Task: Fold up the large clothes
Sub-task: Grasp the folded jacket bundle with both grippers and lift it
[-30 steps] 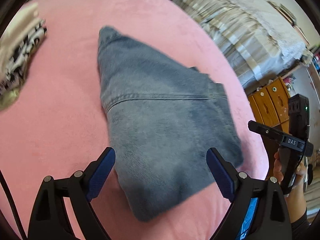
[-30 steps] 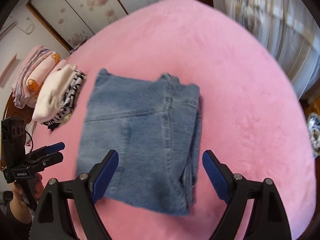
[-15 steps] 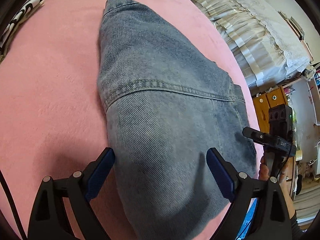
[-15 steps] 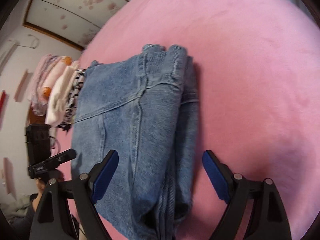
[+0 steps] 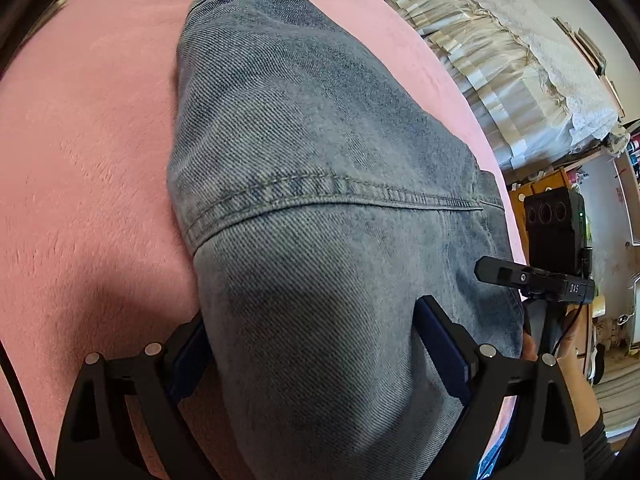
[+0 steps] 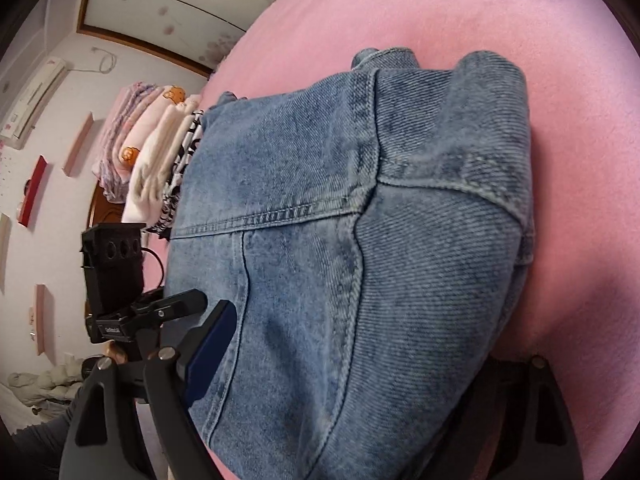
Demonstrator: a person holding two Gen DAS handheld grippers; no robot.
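Pink bed cover [image 5: 84, 184], plush, fills the left of the left wrist view. On it lies the folded jeans [image 5: 320, 208]: washed blue denim, several layers thick, a stitched seam running across the top face, a rounded corner at the far end. In the right wrist view the fold edge bulges on the right side and the layers show stacked there.

Left gripper [image 5: 316, 356]: jaws spread wide, low over the near end of the jeans, one blue pad at the left edge of the bundle, the other resting over the denim toward its right side. Pads not pressing in; cloth sits between them. It points steeply down at the cover.

Right gripper [image 6: 352, 364]: jaws wide apart, straddling the near end of the bundle. Left pad lies against the denim top; right finger is hidden behind the fold bulge. A hand [image 5: 568, 340] holds this tool, seen at the right edge of the left wrist view.

Jeans' long axis runs away from both grippers, narrow end farthest.

Far left in the right wrist view: a stack of folded clothes [image 6: 156, 160] beside the jeans' far corner.
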